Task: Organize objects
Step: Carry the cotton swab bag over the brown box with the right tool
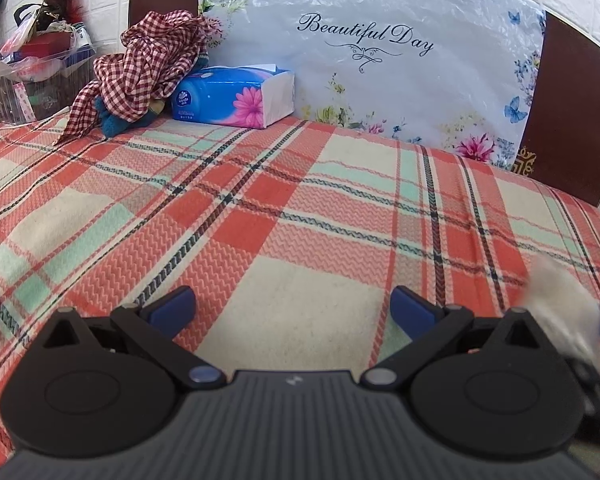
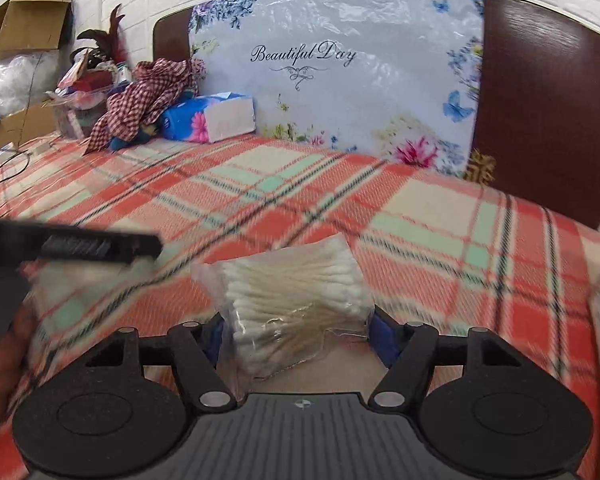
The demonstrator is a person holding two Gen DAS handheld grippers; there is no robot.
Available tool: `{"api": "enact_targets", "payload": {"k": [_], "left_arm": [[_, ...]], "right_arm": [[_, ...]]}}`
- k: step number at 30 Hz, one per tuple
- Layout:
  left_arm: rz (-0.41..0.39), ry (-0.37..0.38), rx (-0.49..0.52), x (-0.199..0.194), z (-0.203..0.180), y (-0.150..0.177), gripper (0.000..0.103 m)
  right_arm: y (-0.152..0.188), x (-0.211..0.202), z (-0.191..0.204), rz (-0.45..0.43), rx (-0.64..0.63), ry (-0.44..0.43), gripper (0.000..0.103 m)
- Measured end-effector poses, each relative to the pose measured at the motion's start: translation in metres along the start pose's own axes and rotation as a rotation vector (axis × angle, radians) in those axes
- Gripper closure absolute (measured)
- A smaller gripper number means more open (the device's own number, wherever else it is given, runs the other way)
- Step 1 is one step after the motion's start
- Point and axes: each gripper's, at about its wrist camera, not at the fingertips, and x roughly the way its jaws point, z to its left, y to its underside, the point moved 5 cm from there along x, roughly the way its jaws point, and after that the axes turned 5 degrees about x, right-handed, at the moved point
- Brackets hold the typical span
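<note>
My right gripper (image 2: 300, 330) is shut on a clear plastic bag of cotton swabs (image 2: 296, 300), held just above the plaid bedspread (image 2: 420, 208). The bag also shows blurred at the right edge of the left wrist view (image 1: 560, 300). My left gripper (image 1: 292, 308) is open and empty, low over the bedspread (image 1: 260, 208); its body appears blurred at the left of the right wrist view (image 2: 80, 246). A blue tissue pack (image 1: 236, 96) lies at the head of the bed, also seen in the right wrist view (image 2: 208, 118).
A red checked cloth (image 1: 148, 64) is heaped over a blue plush thing beside the tissues. A floral "Beautiful Day" pillow (image 1: 372, 60) leans on the dark headboard (image 1: 568, 108). A cluttered box (image 1: 36, 68) stands far left. Cardboard boxes (image 2: 24, 28) stand beyond.
</note>
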Motion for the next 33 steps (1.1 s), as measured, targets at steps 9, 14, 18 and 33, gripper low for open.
{"api": "enact_targets", "payload": {"k": [9,14,18,33], "left_arm": [[0.015,-0.036,0.047,-0.001,-0.007,0.001,0.000],[0.034,-0.115,0.113,-0.009,-0.023,0.002,0.000],[0.103,0.096,0.095,-0.040,-0.069,0.012,0.000],[0.253,0.833,0.522,-0.177,-0.312,0.091,0.003]], "right_arm": [[0.092,-0.143,-0.061,0.046,0.052,0.118,0.036],[0.131,-0.210,-0.112,0.018,0.182,0.276,0.032],[0.148,-0.232,-0.122,0.004,0.214,0.352,0.018],[0.163,-0.261,-0.121,-0.070,0.318,0.297,0.037]]}}
